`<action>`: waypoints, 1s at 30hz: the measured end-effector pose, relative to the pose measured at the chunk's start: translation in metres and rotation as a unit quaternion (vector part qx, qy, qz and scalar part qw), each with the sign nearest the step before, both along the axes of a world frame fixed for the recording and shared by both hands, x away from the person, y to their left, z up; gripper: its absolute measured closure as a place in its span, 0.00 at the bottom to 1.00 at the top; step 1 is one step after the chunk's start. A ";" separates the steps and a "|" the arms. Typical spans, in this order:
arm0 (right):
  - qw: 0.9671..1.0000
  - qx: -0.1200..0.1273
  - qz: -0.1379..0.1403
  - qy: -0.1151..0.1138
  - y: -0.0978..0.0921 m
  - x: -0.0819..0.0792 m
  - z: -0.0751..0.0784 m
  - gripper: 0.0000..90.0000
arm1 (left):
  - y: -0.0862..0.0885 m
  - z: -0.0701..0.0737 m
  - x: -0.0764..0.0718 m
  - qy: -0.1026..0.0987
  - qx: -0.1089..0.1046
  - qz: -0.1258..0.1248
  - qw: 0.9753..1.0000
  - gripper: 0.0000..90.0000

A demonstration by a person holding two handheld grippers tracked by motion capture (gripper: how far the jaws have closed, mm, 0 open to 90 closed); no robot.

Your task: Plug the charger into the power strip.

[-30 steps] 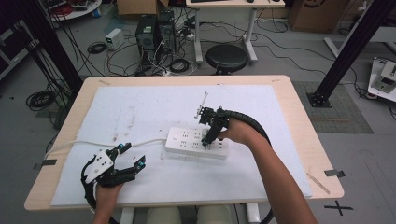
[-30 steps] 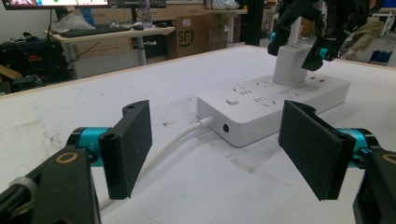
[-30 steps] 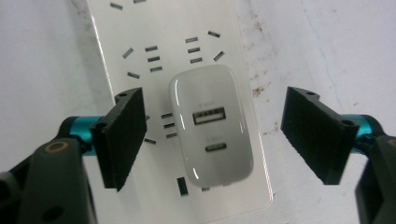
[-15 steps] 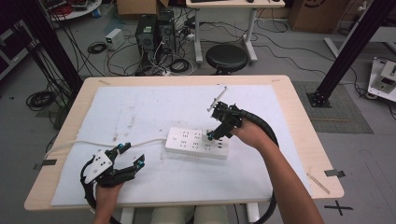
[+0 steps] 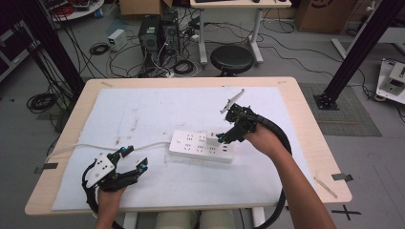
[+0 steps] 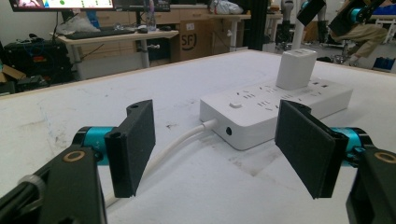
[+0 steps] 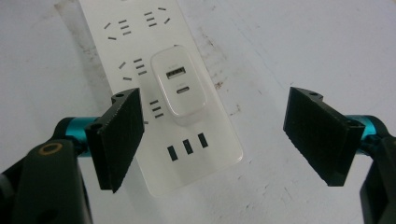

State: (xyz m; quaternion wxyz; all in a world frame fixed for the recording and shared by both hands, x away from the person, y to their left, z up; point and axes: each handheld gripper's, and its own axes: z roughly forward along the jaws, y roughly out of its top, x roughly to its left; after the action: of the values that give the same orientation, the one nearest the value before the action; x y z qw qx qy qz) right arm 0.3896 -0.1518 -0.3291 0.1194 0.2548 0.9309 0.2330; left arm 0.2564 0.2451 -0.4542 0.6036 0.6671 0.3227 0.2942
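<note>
Cluttered lab floor beyond a white-covered wooden counter (image 5: 305,119); from above, white plastic power strip (image 5: 191,143) lying crosswise mid-counter, small white cube charger (image 5: 212,138) plugged in, right gripper (image 5: 223,138) nearer. Through the left gripper view, left gripper (image 6: 224,144) fingers wide apart, empty, strip ahead. Through the right gripper view, fingers spread, empty, charger just beyond and left of centre, strip's long axis running away.

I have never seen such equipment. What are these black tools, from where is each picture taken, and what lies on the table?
A person sits at a table and holds a hand tool in each hand; each ends in two black jaws, a gripper. The high view looks down from above: the left gripper rests near the front edge, the right gripper hovers over a white power strip. The other two pictures come from small cameras riding on the grippers, looking along their jaws. On the table lie a white sheet and the power strip with its cable. A white charger is plugged into the strip. Both grippers are open and hold nothing.
</note>
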 end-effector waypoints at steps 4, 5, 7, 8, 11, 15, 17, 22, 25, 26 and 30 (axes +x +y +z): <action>1.000 0.010 -0.012 -0.003 -0.007 -0.001 -0.004 0.23 | 0.000 0.000 0.000 -0.001 0.000 0.000 1.000 0.32; 1.000 0.008 -0.015 -0.005 -0.008 -0.002 -0.004 0.23 | 0.000 0.000 0.000 0.000 0.000 -0.001 1.000 0.32; 1.000 0.007 -0.015 -0.006 -0.009 -0.002 -0.004 0.23 | 0.000 0.000 0.000 0.000 0.000 -0.001 1.000 0.32; 1.000 0.015 -0.021 -0.016 -0.013 -0.005 -0.003 0.23 | 0.000 0.000 0.000 -0.002 0.000 0.000 1.000 0.32; 0.999 0.027 -0.028 -0.024 -0.021 -0.011 -0.002 0.23 | 0.000 0.000 0.000 -0.001 0.000 0.000 1.000 0.32; 0.996 0.054 -0.049 -0.044 -0.034 -0.020 -0.003 0.23 | 0.000 0.000 0.000 -0.001 0.000 0.001 1.000 0.32; 0.994 0.076 -0.062 -0.053 -0.043 -0.025 -0.004 0.23 | 0.000 0.000 0.000 0.000 0.000 0.001 1.000 0.32; 0.989 0.109 -0.085 -0.058 -0.061 -0.035 -0.011 0.23 | 0.000 0.000 0.000 0.000 0.000 0.002 1.000 0.32; 0.988 0.114 -0.089 -0.058 -0.068 -0.040 -0.018 0.23 | 0.000 0.000 0.000 0.000 0.000 0.002 1.000 0.32; 0.987 0.116 -0.090 -0.058 -0.069 -0.041 -0.020 0.23 | 0.000 0.000 0.000 0.000 0.001 0.002 1.000 0.32; 0.986 0.122 -0.092 -0.063 -0.072 -0.043 -0.023 0.23 | 0.000 0.000 0.000 -0.001 0.000 0.002 1.000 0.32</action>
State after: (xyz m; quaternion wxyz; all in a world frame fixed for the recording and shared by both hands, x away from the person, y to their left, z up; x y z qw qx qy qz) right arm 0.3468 -0.2237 -0.3519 0.1665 0.3368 0.8588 0.3482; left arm 0.2563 0.2449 -0.4542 0.6033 0.6664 0.3234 0.2957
